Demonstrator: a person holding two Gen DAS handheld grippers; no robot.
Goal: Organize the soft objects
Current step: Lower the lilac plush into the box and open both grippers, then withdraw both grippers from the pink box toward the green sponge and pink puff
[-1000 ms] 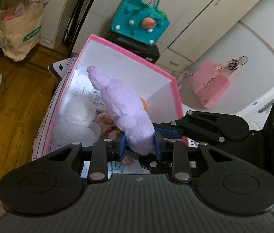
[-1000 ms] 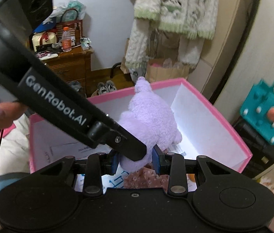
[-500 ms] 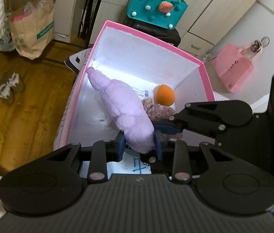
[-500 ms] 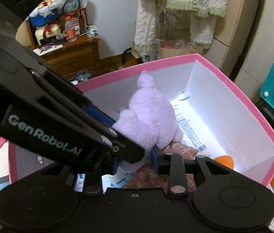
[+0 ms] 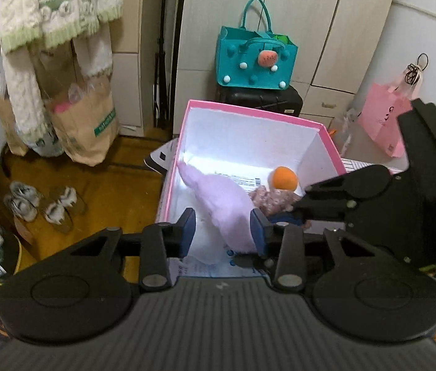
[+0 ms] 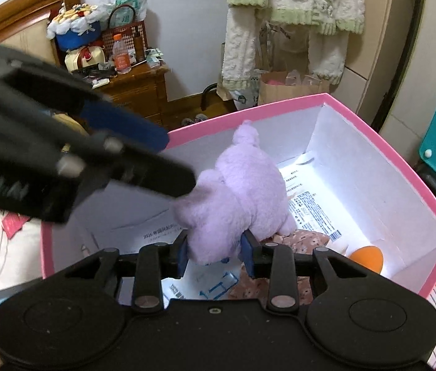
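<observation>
A purple plush toy (image 5: 224,204) hangs down into the pink box (image 5: 249,113), over an orange ball (image 5: 284,177) and a floral cloth (image 5: 267,199). My left gripper (image 5: 222,232) is opening. The toy's end lies between its blue pads, against the right pad and with a gap at the left one. In the right wrist view my right gripper (image 6: 215,252) is shut on the lower end of the plush toy (image 6: 242,191), over the pink box (image 6: 249,108). The left gripper's fingers (image 6: 143,170) show blurred beside the toy's upper left.
A teal felt bag (image 5: 255,58) sits on a black suitcase (image 5: 261,102) behind the box. Paper bags (image 5: 85,123) and slippers (image 5: 44,207) are on the wooden floor to the left. A pink bag (image 5: 385,123) hangs at the right. A cluttered wooden dresser (image 6: 134,89) stands beyond.
The left gripper's jaws have spread off the plush toy and it has drawn back and up from the box. The right gripper keeps its grip, and the toy sits lower in the box.
</observation>
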